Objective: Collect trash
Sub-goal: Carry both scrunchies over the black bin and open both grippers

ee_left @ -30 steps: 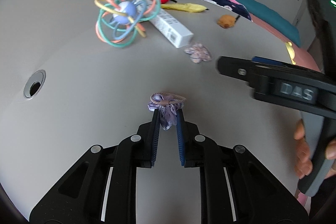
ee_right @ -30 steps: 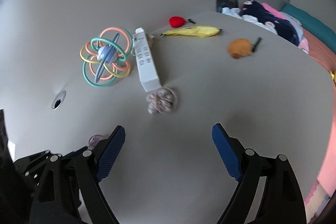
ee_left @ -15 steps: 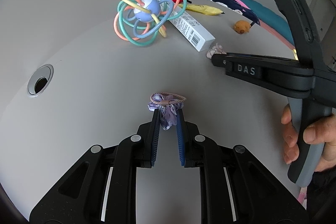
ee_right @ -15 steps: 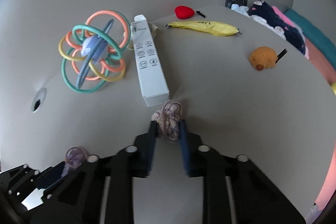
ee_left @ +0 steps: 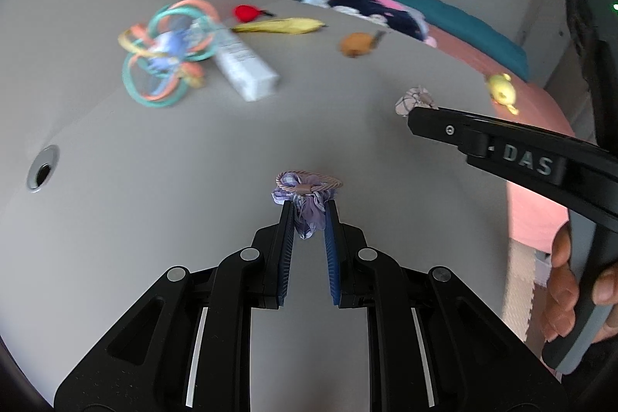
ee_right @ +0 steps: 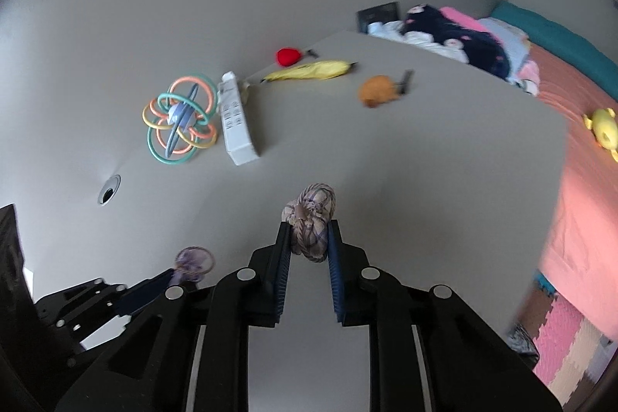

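A grey desk (ee_right: 386, 161) fills both views, a pink-covered bed (ee_right: 579, 126) beside it. Your left hand-held gripper (ee_left: 308, 215) pinches a lilac scrunchie (ee_left: 305, 203) with a hair tie; your right hand-held gripper (ee_right: 308, 238), jaws just closed, clamps a checked scrunchie (ee_right: 311, 222). Both grips are only at the fabric edge, so a quick swing could shake either loose. A ring toy (ee_right: 179, 118), white box (ee_right: 236, 122) and banana-shaped pouch (ee_right: 309, 70) lie farther off on the desk.
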Available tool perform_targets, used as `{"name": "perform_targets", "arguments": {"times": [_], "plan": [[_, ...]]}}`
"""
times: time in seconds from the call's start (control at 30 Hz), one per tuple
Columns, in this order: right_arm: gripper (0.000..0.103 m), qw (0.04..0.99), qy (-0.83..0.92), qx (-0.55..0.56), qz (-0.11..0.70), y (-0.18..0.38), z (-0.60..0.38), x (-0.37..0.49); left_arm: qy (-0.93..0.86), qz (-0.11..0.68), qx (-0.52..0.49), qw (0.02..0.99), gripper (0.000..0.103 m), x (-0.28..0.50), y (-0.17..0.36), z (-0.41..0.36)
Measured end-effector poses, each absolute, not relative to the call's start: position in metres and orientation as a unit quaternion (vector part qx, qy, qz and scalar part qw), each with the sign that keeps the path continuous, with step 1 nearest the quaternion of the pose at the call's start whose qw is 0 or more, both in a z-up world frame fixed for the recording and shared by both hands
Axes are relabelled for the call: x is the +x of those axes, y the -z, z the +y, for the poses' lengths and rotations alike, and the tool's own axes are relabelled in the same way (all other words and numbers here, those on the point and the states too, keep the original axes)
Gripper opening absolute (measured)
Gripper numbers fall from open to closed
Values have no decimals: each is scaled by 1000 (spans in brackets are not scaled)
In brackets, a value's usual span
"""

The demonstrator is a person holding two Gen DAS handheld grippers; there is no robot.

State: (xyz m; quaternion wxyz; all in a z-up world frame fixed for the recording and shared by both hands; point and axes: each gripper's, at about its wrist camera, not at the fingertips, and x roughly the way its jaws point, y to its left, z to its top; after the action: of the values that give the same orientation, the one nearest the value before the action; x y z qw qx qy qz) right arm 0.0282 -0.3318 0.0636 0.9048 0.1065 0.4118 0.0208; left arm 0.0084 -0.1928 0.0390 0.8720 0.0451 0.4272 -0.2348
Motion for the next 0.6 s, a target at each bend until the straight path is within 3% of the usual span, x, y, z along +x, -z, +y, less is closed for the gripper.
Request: {"name": "perform_targets", "arguments": {"times": [0.6], "plan": [[21, 909, 117, 192, 352, -64, -489, -149, 377, 411, 117, 822, 15, -115, -33, -364]]}}
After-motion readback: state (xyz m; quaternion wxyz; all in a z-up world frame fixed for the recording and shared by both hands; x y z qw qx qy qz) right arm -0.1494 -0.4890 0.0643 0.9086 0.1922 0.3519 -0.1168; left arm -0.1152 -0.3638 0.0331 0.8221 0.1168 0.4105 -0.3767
